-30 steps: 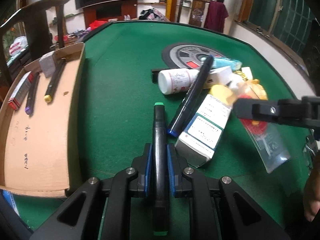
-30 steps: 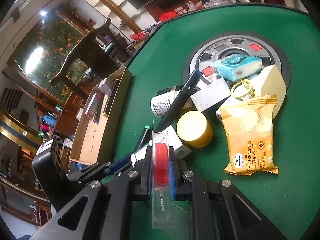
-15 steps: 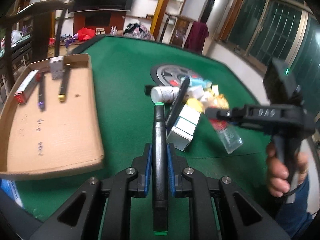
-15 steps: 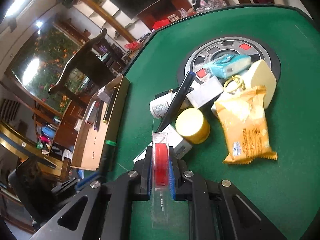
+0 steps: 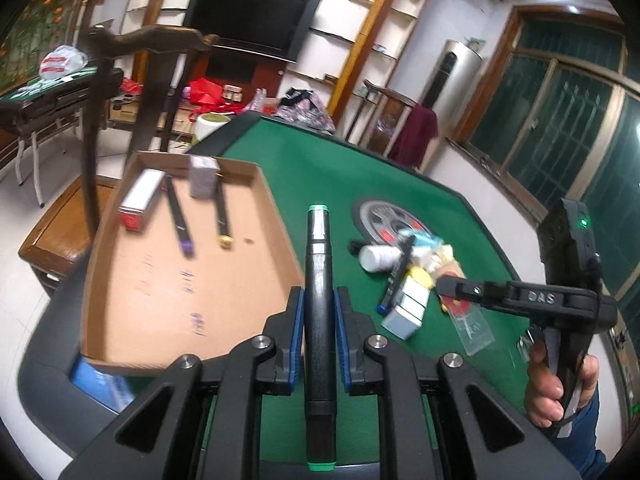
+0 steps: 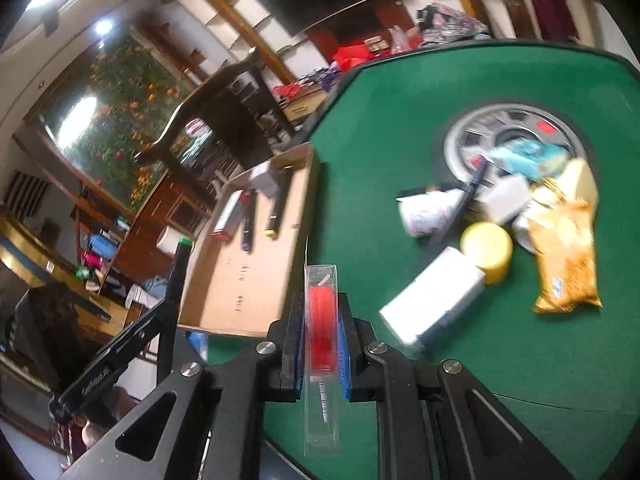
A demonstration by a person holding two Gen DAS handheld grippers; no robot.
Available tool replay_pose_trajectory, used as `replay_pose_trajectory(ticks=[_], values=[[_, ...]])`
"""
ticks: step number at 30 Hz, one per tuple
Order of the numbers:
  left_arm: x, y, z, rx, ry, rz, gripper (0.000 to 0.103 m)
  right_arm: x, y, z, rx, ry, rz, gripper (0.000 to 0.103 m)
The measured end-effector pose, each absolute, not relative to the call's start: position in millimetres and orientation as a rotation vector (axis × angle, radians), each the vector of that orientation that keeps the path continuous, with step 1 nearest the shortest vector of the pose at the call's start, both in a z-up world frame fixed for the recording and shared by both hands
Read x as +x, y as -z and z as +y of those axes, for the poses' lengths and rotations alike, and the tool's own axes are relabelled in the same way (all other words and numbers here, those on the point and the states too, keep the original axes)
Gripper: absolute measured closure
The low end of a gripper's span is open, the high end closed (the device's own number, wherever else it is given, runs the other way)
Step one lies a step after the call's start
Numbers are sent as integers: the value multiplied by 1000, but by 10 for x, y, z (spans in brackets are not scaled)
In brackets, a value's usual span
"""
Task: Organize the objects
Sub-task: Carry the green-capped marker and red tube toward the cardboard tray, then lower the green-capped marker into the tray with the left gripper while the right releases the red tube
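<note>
Left hand-held gripper (image 5: 318,322): squeezed tight on black marker with green ends (image 5: 318,264), up over green counter (image 5: 312,176) | right hand-held gripper (image 6: 320,344): squeezed tight on clear pack with red roll (image 6: 320,320) | left: cardboard tray (image 5: 208,284) | right: pile with white box (image 6: 434,300)

You have four black markers (image 5: 318,280) in all: one clamped, two in the cardboard tray (image 5: 200,280), one on the pile. Two boxes (image 5: 140,200) sit in the tray, one tray, one yellow jar (image 6: 486,246), one cracker packet (image 6: 566,256), one white bottle (image 5: 376,258).
</note>
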State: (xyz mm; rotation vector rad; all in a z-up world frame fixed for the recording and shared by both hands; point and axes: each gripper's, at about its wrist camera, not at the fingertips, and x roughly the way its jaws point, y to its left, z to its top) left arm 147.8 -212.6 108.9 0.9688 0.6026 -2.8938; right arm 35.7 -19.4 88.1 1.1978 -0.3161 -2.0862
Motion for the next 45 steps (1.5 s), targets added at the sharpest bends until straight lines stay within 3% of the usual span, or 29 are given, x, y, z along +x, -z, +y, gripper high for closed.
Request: replay_pose_trajectory(ticks=[16, 21, 45], values=[[748, -777, -3001, 1108, 2694, 768, 89, -235, -796, -1636, 1312, 2044, -87, 88], [473, -687, -3143, 1171, 2629, 732, 89, -599, -660, -2024, 1363, 2073, -40, 88], [20, -263, -3283, 1224, 2545, 809, 88, -1428, -128, -2571, 1496, 2151, 17, 88]])
